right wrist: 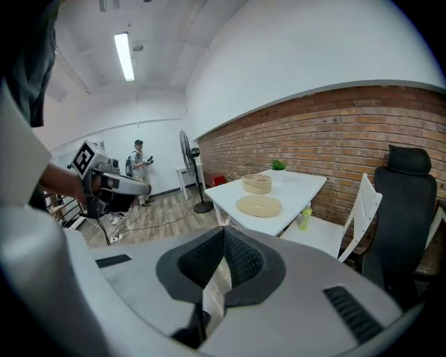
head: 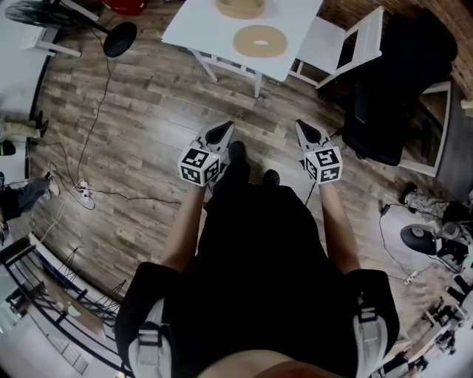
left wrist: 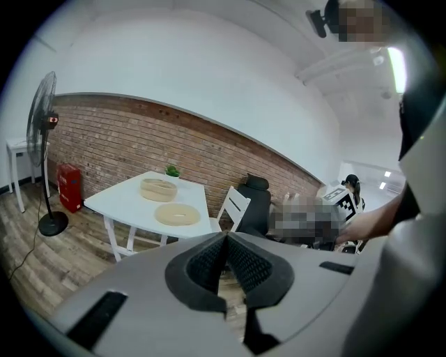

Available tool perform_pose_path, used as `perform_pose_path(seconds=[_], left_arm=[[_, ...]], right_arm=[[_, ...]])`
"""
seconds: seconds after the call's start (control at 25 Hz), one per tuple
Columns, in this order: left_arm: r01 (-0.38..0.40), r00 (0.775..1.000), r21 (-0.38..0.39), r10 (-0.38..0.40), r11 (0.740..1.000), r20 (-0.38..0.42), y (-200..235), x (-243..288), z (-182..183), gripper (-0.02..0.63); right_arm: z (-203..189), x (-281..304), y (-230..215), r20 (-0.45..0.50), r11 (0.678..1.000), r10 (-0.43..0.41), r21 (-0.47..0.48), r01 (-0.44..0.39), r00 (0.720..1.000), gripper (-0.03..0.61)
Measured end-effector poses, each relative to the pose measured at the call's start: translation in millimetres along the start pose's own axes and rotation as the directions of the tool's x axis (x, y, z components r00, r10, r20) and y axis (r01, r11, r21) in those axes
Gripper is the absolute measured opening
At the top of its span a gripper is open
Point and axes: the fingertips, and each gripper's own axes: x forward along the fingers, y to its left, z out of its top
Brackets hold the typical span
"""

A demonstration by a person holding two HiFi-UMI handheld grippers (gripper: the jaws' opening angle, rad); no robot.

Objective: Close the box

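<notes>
Box point(head: 240, 7) sits open on the white table point(head: 194, 26), lid point(head: 260, 41) flat just beside it. You hold the left gripper point(head: 224, 130) and right gripper point(head: 303, 128) over the wood floor point(head: 148, 111), short of the table, both with jaws pressed together, empty.

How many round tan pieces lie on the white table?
2. The deeper round box stands on the white table toward the brick wall. The flat round lid lies beside it, apart, nearer the table's front edge. None seems hidden.
</notes>
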Motion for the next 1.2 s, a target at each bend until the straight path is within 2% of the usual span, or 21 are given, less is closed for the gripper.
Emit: perform_pose_path(seconds=[0.72, 1.2], left_arm=[[0.094, 0.995, 0.046, -0.093, 0.994, -0.035, 82, 26, 34, 0.020], [0.130, 0.991, 0.058, -0.128, 0.990, -0.045, 117, 27, 40, 0.021]], right_arm=[[30, 69, -1, 0.004, 0.993, -0.100, 0.062, 0.099, 0.995, -0.003], [41, 98, 15, 0.008, 0.990, -0.124, 0.072, 0.123, 0.992, -0.003]])
